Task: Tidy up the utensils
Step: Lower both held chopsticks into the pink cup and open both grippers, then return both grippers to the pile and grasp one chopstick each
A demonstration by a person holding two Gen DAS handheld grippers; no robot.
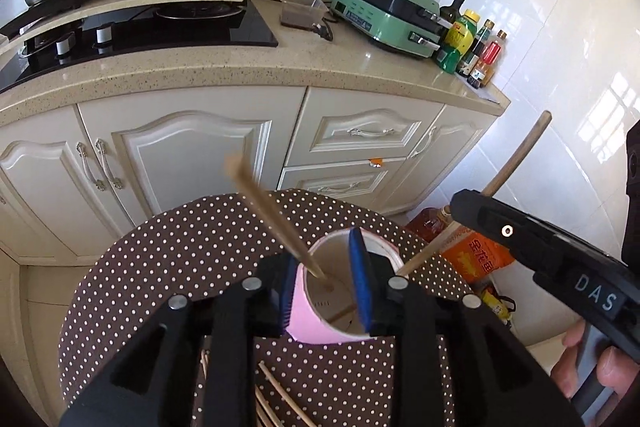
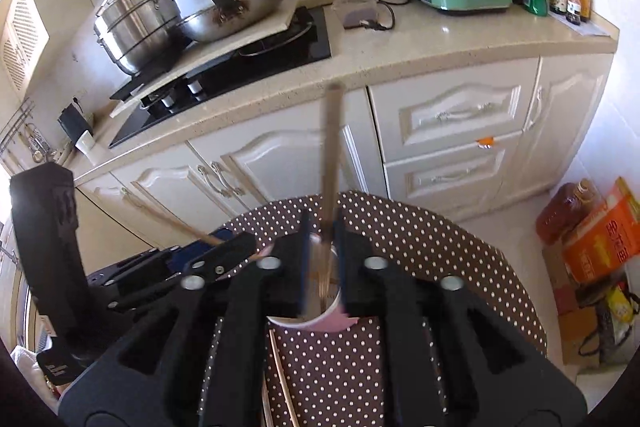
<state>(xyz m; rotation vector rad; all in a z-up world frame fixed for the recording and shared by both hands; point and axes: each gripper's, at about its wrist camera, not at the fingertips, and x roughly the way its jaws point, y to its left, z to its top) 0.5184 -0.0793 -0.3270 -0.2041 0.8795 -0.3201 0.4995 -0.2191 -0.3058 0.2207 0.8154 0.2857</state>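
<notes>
Standing blurred in the pink paper cup (image 1: 310, 319), one tan chopstick (image 1: 272, 215).

We count one pink cup (image 1: 316, 311) on one dotted table (image 1: 168, 267). Two chopsticks stand up around it: one (image 1: 272, 215) in the cup, one (image 1: 516, 155) in the right-hand tool. About four more loose chopsticks (image 1: 280, 399) lie flat. Two grippers, left (image 1: 326, 291) and right (image 2: 320, 267).

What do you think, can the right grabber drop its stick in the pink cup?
Probably yes. The right gripper has its chopstick pointing down into the pink cup, whose mouth looks open enough.
</notes>
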